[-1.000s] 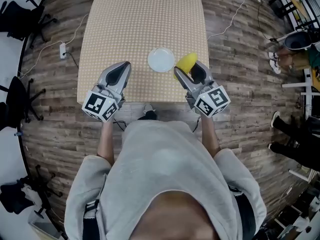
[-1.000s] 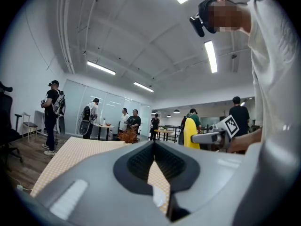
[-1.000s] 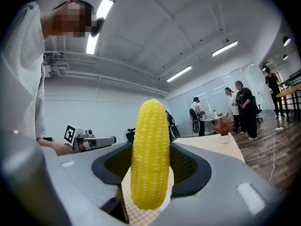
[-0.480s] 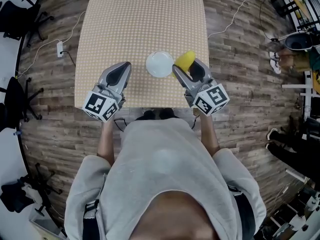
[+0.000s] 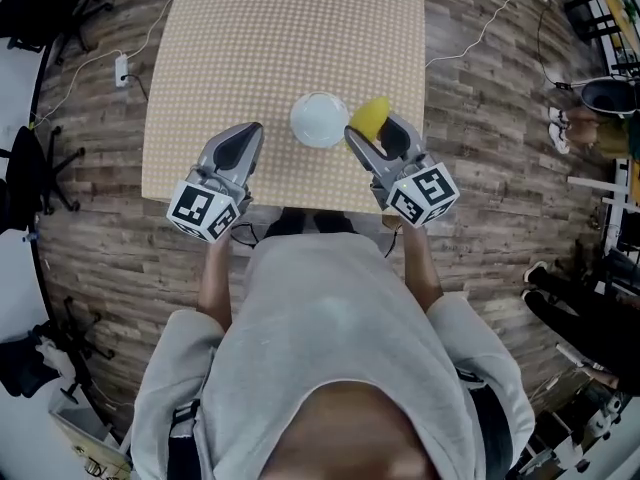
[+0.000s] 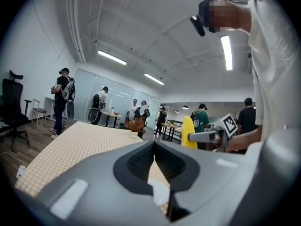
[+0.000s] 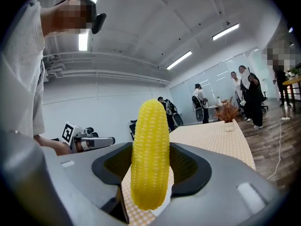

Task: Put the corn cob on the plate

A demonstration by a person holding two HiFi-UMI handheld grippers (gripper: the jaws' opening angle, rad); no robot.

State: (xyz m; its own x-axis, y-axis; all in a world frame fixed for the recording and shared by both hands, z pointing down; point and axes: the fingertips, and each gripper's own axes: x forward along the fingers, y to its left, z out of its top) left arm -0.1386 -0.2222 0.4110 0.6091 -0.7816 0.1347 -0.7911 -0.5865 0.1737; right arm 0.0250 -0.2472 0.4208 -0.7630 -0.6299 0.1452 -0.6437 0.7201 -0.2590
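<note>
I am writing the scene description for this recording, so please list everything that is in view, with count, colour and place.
table: one, beige checked top, in front of the person
plate: one, white, on the table near its front edge
corn cob: one, yellow, upright in the right claw
plant: one, brownish, at the table's far end
power strip: one, white, on the floor left of the table
office chairs: at least two, black, left of the table
bystanders: several, mostly dark clothes, beyond the table
left claw: one, grey, shut, empty, over the table's near edge
right claw: one, grey, shut on the corn cob
</note>
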